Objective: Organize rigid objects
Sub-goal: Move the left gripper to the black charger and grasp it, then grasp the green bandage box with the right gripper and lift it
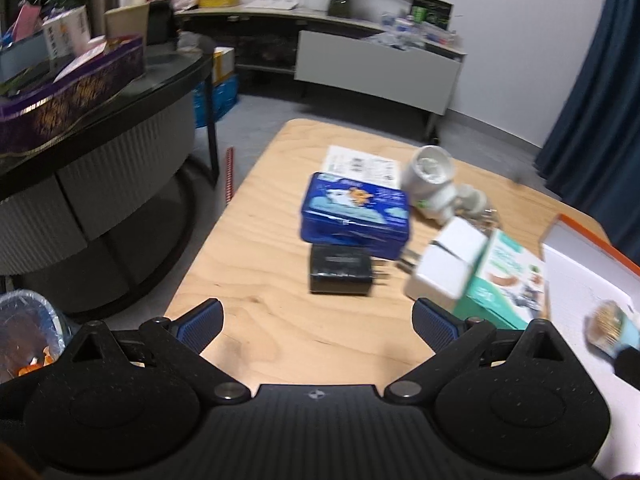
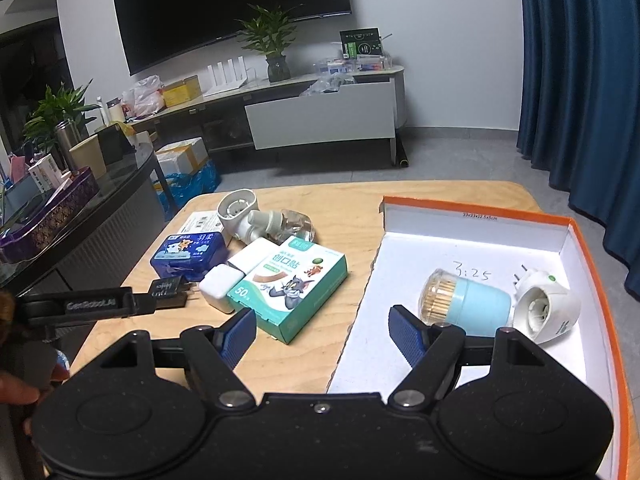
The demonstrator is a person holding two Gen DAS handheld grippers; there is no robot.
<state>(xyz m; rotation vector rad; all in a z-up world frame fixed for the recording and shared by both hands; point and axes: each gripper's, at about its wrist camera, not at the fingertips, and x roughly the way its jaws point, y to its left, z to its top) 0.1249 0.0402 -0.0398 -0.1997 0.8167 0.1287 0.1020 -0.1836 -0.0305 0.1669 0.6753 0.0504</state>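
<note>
Left wrist view first: the left gripper (image 1: 318,316) hangs over the near edge of the wooden desk (image 1: 256,280) with its jaws spread wide and nothing between them. Ahead of the gap, well clear of both pads, a black charger (image 1: 340,274) lies flat with its prongs pointing right. Touching it on the far side is a blue tin (image 1: 354,216), and beyond that a white plug-in device (image 1: 430,176) lies on its side towards the far edge. To the right, just past the right-hand pad, a small white box (image 1: 448,268) leans against a green carton (image 1: 508,284). The orange-rimmed tray (image 1: 580,276) sits at the right edge; the picture is blurred there.

Right wrist view: the right gripper (image 2: 322,334) also has its jaws apart and empty, straddling the tray's (image 2: 472,236) left wall. A toothpick jar (image 2: 464,300) lies on its side inside the tray, just beyond the right-hand pad and not touching it. Beside it rests a round white plug-in (image 2: 548,306). The green carton (image 2: 288,288) lies just beyond the left-hand pad, on the desk (image 2: 340,204). The left gripper's arm (image 2: 96,304) reaches in from the left edge, over the charger (image 2: 170,292).
</note>
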